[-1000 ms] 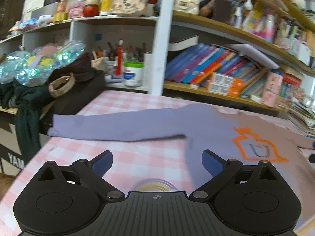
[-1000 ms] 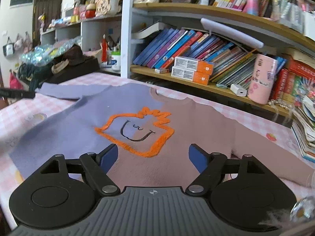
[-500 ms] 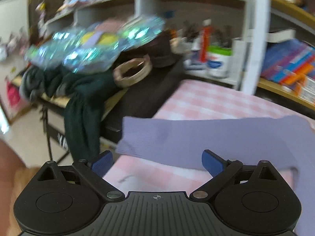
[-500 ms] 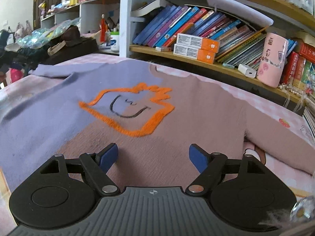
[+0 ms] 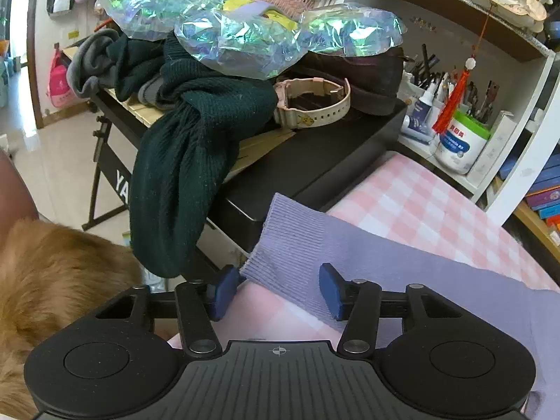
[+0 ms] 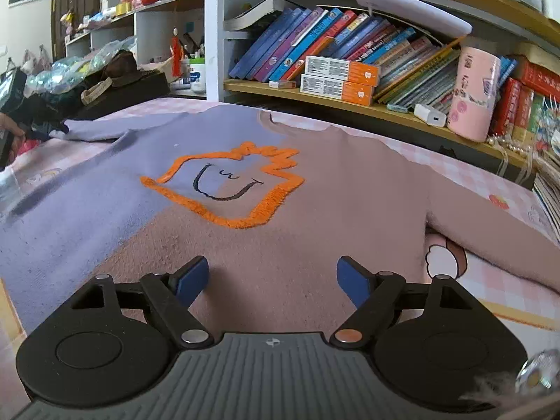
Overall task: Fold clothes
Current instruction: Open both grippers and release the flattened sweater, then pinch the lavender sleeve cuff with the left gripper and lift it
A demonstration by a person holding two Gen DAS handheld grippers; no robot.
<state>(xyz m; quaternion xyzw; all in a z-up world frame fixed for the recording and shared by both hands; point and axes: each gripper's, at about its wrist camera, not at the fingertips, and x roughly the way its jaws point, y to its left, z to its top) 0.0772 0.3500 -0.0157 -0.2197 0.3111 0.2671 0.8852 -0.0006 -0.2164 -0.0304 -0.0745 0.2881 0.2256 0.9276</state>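
Note:
A sweater (image 6: 315,210), purple on its left half and mauve on its right, with an orange outlined face design (image 6: 224,185), lies flat on a pink checked tablecloth (image 5: 413,203). Its purple left sleeve (image 5: 350,255) stretches out to the table's left edge, with the ribbed cuff (image 5: 280,245) at the end. My left gripper (image 5: 278,292) is open, its blue fingers on either side of the cuff. My right gripper (image 6: 273,280) is open and empty over the mauve lower body of the sweater. The mauve right sleeve (image 6: 490,224) lies out to the right.
A black keyboard (image 5: 297,168) piled with dark green knitwear (image 5: 189,140), a watch and iridescent wrap stands beyond the table's left edge. A furry brown animal (image 5: 52,273) is below left. Bookshelves (image 6: 350,52) run along the back. A pink cup (image 6: 472,94) stands on the shelf.
My left gripper has swung left along the purple sleeve to its cuff and narrowed its opening around it. My right gripper has come lower and closer over the sweater's body.

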